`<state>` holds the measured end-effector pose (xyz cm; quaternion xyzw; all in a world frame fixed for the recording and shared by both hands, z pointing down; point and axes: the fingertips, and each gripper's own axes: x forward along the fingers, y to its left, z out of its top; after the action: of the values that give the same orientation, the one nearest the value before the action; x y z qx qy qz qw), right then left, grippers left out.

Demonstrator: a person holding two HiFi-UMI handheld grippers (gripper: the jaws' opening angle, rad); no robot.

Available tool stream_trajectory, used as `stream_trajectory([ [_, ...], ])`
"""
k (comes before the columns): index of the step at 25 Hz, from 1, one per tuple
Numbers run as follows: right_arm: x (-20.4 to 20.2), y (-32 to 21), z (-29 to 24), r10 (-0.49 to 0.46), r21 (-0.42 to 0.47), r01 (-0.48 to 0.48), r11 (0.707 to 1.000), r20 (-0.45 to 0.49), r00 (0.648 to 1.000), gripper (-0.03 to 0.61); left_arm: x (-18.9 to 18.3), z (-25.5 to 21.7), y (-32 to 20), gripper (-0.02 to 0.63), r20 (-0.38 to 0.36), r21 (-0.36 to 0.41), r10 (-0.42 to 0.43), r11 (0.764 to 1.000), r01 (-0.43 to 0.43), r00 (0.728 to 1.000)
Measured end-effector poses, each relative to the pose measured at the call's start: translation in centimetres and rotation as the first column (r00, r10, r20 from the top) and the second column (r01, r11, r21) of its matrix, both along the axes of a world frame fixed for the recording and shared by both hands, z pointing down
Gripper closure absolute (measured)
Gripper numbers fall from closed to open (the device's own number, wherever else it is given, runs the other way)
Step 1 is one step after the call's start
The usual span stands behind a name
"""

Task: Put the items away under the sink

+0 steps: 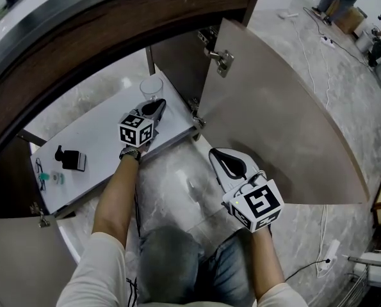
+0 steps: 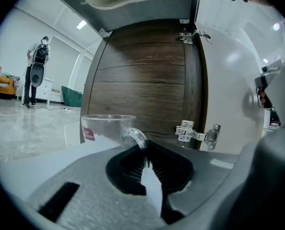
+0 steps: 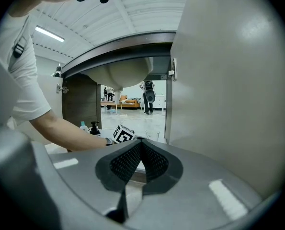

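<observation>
Left gripper (image 2: 145, 152) nips the glass mug (image 2: 104, 128) by its handle — apparently at jaw tips — right gripper (image 3: 140, 146) closed, empty.

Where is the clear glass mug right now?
In the head view, the glass mug is at the back right of the white cabinet shelf, near the door hinge, its handle clamped in the left gripper.

Bathroom — basin (image 3: 125, 75) over open cabinet (image 1: 177, 62), marble floor (image 1: 171, 171)
</observation>
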<state>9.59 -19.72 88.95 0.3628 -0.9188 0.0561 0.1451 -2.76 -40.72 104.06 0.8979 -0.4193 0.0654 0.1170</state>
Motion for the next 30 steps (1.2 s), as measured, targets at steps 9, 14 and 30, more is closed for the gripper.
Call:
stream_trajectory([
  [9, 0.5, 0.3, -0.1, 0.007, 0.001, -0.007, 1.000, 0.014, 1.000, 0.571, 0.1, 1.0, 0.7, 0.583, 0.054, -0.044, -0.017, 0.999, 0.019, 0.998],
  [14, 0.4, 0.4, -0.2, 0.002, 0.006, -0.002, 1.000, 0.026, 1.000, 0.571, -0.8, 0.8, 1.3, 0.532, 0.020, -0.045, -0.041, 0.998, 0.042, 0.999],
  [30, -2.3, -1.0, -2.9, -0.043, 0.057, 0.039, 0.998, 0.054, 0.998, 0.571, -3.7, -4.2, 6.5, 0.605, 0.090, 0.107, 0.019, 0.994, -0.029, 0.996],
])
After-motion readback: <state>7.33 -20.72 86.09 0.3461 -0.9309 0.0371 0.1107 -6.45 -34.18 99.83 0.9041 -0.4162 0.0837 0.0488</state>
